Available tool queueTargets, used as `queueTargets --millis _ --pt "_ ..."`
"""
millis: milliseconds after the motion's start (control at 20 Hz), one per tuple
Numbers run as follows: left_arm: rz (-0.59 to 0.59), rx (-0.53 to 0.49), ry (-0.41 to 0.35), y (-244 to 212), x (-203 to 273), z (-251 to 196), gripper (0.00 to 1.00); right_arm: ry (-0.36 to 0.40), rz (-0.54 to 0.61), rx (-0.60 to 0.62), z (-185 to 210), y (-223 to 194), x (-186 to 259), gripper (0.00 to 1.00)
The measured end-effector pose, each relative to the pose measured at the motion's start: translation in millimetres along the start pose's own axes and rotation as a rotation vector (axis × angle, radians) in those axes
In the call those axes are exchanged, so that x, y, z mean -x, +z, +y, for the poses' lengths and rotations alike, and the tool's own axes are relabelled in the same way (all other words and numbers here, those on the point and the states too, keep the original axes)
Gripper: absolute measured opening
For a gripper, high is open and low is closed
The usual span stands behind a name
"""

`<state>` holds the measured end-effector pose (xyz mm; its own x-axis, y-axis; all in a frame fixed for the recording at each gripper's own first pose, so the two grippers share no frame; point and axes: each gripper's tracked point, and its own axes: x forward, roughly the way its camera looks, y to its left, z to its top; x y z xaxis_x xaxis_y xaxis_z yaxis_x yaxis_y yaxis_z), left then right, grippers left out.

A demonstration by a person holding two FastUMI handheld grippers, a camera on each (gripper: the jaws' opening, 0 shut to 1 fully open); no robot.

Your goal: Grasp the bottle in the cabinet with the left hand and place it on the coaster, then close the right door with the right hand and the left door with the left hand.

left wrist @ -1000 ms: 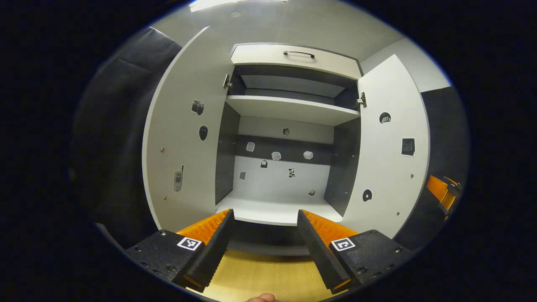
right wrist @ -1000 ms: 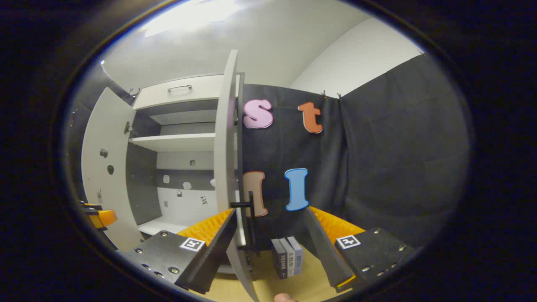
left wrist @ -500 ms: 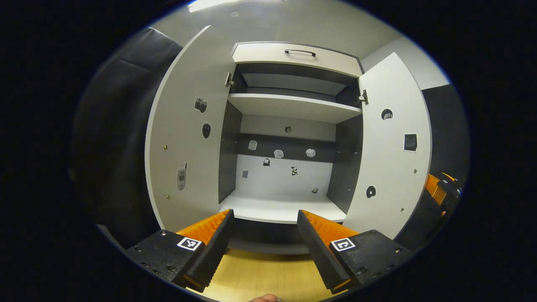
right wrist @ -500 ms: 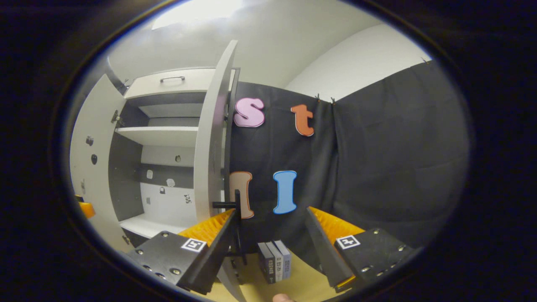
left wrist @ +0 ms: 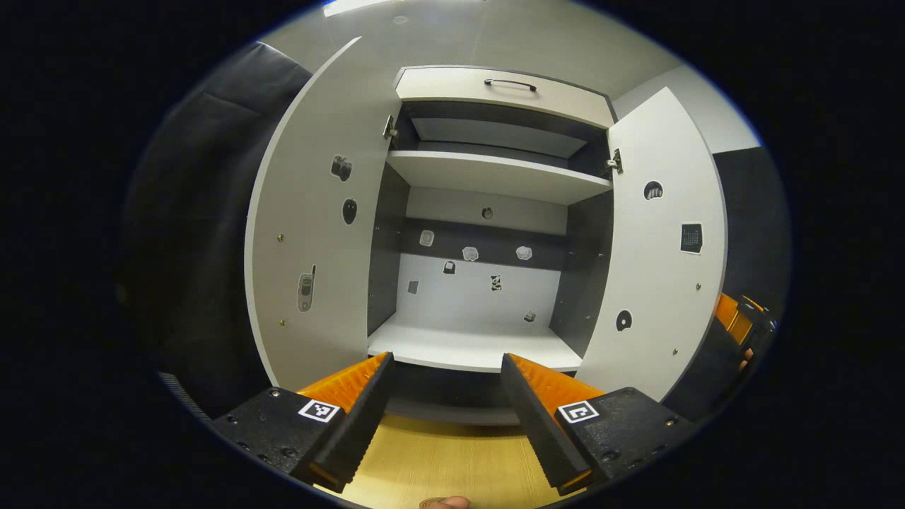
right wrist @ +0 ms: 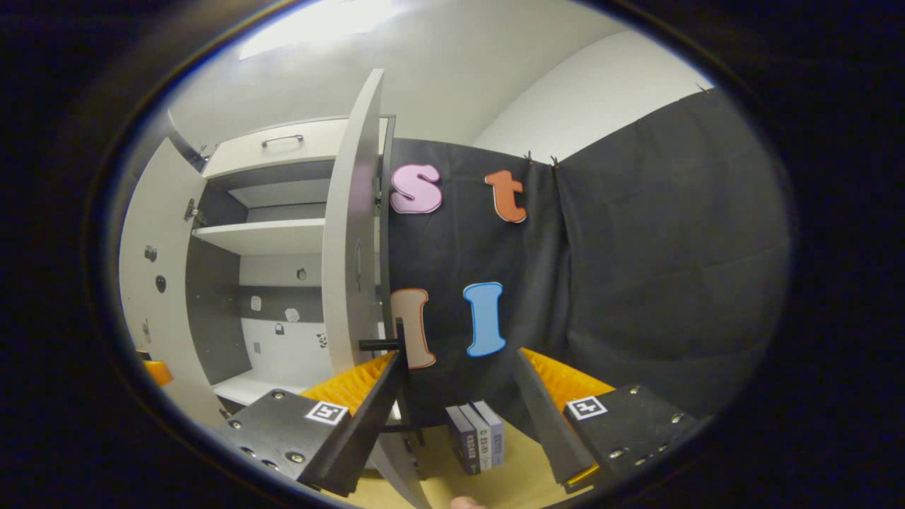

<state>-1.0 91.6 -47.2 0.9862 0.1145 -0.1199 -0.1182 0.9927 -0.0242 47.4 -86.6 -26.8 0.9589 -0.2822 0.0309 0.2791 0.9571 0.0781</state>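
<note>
The grey cabinet (left wrist: 488, 177) stands with both doors swung out. In the left gripper view its left door (left wrist: 311, 233) and right door (left wrist: 657, 261) flank the bare lower shelf (left wrist: 466, 350). My left gripper (left wrist: 444, 399) is open in front of that shelf, above the wooden table (left wrist: 452, 466), with nothing between its fingers. In the right gripper view the right door (right wrist: 350, 240) appears almost edge-on, and its black handle (right wrist: 401, 338) sits just behind my left fingertip. My right gripper (right wrist: 456, 399) is open; I cannot tell whether it touches the handle.
Three small books (right wrist: 477, 444) stand upright on the table (right wrist: 509, 484) beside the right door. Stickers dot the cabinet's back panel (left wrist: 474, 283) and door insides. A closed drawer (left wrist: 502, 88) tops the cabinet. Black cloth walls hang on both sides.
The right gripper has shifted to the outer side of the right door, so the door and handle slid left in its view. The left gripper has barely moved.
</note>
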Motion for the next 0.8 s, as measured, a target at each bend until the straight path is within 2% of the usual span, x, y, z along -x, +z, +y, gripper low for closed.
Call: queueTargets --millis 50,100,150,200,650,750,800 --pt "0.001 0.001 0.001 -0.4 1.0 0.1 0.96 0.009 0.005 -0.004 2.2 -0.7 0.3 0.96" --pt "0.002 0.003 0.001 -0.2 1.8 -0.1 0.96 0.017 0.009 -0.009 4.3 -0.7 1.0 0.96" --pt "0.003 0.006 0.000 -0.7 2.5 -1.1 0.96 0.027 0.013 -0.013 7.1 -1.8 1.3 0.92" --pt "0.003 0.009 -0.001 -0.5 3.0 -1.8 0.96 0.034 0.014 -0.015 9.9 -2.0 1.9 0.96" --pt "0.021 0.026 0.022 -9.7 5.4 6.1 0.96 0.161 0.029 -0.028 62.1 -5.1 11.1 0.97" --pt "0.024 0.035 0.031 -11.5 5.7 10.2 0.96 0.181 0.032 -0.027 71.2 -5.9 11.7 0.96" --pt "0.027 0.039 0.035 -12.7 6.4 11.6 0.96 0.196 0.035 -0.028 76.5 -6.5 11.6 0.92"
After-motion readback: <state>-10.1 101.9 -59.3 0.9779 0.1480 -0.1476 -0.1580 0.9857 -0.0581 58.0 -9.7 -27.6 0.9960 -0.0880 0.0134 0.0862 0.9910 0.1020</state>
